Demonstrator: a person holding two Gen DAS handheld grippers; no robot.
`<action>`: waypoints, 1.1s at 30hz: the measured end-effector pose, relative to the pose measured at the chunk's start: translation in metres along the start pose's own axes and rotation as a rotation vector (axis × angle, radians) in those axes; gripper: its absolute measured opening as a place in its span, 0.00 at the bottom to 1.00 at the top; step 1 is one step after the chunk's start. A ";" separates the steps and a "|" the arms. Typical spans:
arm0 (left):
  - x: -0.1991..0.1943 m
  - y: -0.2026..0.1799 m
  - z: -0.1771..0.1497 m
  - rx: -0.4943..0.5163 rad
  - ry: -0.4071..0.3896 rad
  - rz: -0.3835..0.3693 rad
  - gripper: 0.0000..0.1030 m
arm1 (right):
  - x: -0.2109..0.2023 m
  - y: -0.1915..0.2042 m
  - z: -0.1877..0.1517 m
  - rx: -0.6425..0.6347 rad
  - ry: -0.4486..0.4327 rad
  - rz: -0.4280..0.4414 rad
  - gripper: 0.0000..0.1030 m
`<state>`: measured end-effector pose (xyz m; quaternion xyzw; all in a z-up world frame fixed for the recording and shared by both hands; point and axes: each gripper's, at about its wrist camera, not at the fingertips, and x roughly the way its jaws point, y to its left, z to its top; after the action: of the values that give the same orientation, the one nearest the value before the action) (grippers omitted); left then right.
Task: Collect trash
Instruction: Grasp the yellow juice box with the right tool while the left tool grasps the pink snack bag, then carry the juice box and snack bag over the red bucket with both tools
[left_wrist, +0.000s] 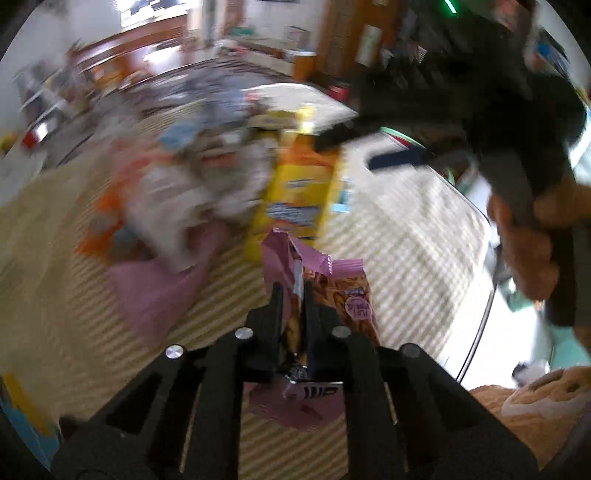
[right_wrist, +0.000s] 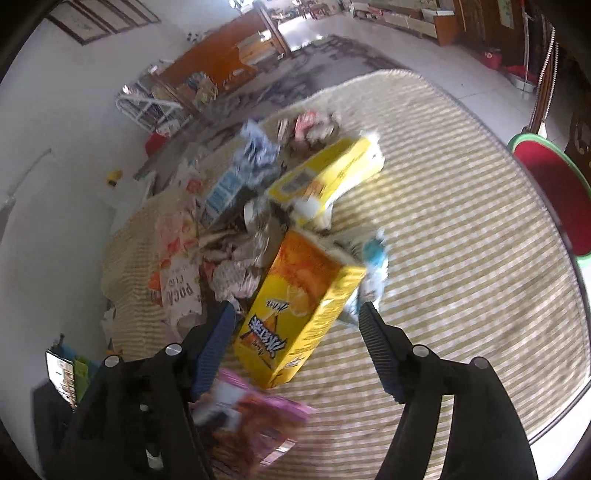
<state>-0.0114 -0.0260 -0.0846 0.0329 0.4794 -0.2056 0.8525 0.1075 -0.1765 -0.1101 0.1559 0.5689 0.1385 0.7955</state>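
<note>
My left gripper (left_wrist: 294, 295) is shut on a pink and brown snack wrapper (left_wrist: 332, 291) and holds it above the striped tablecloth (left_wrist: 406, 229). The wrapper also shows blurred in the right wrist view (right_wrist: 255, 417), low and left of centre. My right gripper (right_wrist: 297, 314) is open, its jaws either side of a yellow-orange drink carton (right_wrist: 299, 306) that lies on the cloth. In the left wrist view the right gripper (left_wrist: 369, 147) hovers over that carton (left_wrist: 299, 195). A pile of wrappers and boxes (right_wrist: 236, 221) lies behind it.
A second yellow box (right_wrist: 328, 173) and a blue-white carton (right_wrist: 223, 194) lie in the pile. A pink sheet (left_wrist: 155, 291) lies on the cloth at left. A red and green stool (right_wrist: 554, 195) stands beyond the table's right edge. A hand (left_wrist: 528, 229) holds the right gripper.
</note>
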 end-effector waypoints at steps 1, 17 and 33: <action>-0.004 0.011 -0.003 -0.039 0.003 0.010 0.10 | 0.006 0.003 -0.001 -0.001 0.017 -0.004 0.66; -0.016 0.046 -0.035 -0.207 0.009 0.047 0.11 | 0.062 0.008 0.001 0.046 0.094 -0.002 0.71; -0.017 0.019 0.020 -0.164 -0.093 -0.019 0.10 | -0.036 -0.011 0.011 -0.038 -0.093 0.021 0.65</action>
<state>0.0042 -0.0085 -0.0617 -0.0513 0.4549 -0.1750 0.8717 0.1074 -0.2017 -0.0797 0.1531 0.5270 0.1499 0.8224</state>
